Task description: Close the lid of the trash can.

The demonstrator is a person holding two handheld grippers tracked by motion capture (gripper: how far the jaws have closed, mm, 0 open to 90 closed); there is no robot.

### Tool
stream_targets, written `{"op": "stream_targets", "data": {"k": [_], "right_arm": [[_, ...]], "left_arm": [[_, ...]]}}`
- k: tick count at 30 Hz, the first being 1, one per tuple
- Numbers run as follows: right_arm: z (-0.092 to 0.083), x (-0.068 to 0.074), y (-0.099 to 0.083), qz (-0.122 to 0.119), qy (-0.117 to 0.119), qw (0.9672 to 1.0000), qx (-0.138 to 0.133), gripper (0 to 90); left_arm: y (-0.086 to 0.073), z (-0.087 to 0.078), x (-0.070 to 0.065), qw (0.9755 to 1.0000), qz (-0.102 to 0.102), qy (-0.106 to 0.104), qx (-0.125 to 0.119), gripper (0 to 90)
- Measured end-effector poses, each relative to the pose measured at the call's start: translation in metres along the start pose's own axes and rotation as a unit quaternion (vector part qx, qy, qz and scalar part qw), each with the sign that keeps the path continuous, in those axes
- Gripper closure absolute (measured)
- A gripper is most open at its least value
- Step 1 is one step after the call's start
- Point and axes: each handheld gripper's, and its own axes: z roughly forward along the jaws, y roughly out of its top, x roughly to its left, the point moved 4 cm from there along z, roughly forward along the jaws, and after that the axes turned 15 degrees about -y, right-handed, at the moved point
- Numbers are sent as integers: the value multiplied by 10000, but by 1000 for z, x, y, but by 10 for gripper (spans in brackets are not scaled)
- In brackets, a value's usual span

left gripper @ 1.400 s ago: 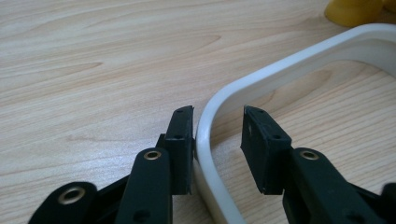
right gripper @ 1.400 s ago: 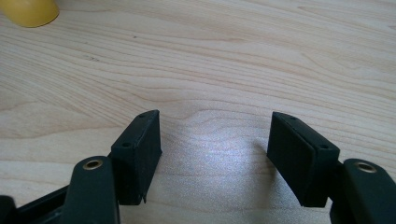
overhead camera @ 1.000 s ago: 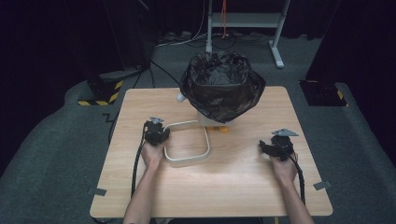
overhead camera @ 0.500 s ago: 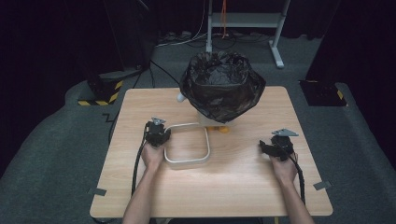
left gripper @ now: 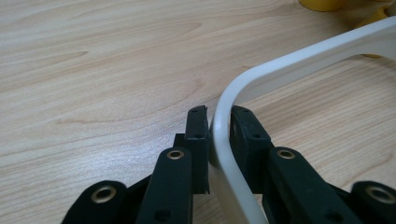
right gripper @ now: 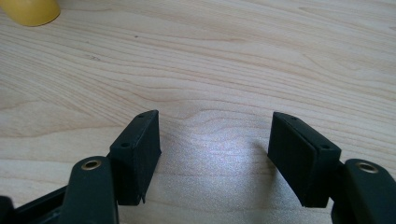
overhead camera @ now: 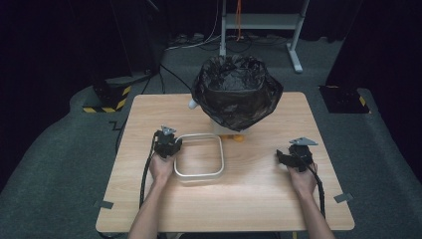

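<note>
A person is sitting at a pale wooden table [overhead camera: 259, 199], with both bare forearms coming in from the near edge and each hand holding a black tool. The left forearm is angling forward and slightly inward, and the left hand [overhead camera: 161, 168] is wrapping the tool's body from behind, with its cable trailing back along the arm. The left tool [overhead camera: 168, 144] is pointing away from the person and is pinching the left wall of a white, square tray [overhead camera: 216, 149] with rounded corners, close to its far left corner. In the left gripper view, the left tool [left gripper: 219, 122] is showing its two jaws drawn close together, one on each side of the thin white rim [left gripper: 289, 65], with the pads pressing against it. The tray is lying flat on the table near its middle, just in front of a bin lined with a black bag [overhead camera: 236, 92] that is standing at the far side. The right forearm is reaching straight forward near the table's right edge, and the right hand [overhead camera: 302, 177] is gripping its tool from behind. The right tool [overhead camera: 291, 157] is pointing left toward the tray, well apart from it. In the right gripper view, the right tool [right gripper: 215, 144] is holding its jaws spread wide over bare wood, with nothing between them.
</note>
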Motion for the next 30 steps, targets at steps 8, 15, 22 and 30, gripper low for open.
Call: {"op": "stream_targets", "data": {"k": [8, 15, 22, 30], "right_arm": [[0, 0, 0, 8, 4, 10000, 6, 336], [0, 1, 0, -5, -18, 10000, -9, 336], [0, 0, 0, 9, 6, 10000, -1, 335], [0, 0, 0, 11, 4, 10000, -1, 334]], "left_arm": [[3, -8, -3, 10000, -6, -54, -52, 779], [5, -21, -3, 10000, -2, 0, -27, 774], [7, -29, -3, 10000, 9, 20, -23, 781], [10, -41, 1, 9999, 20, 116, -40, 791]]}}
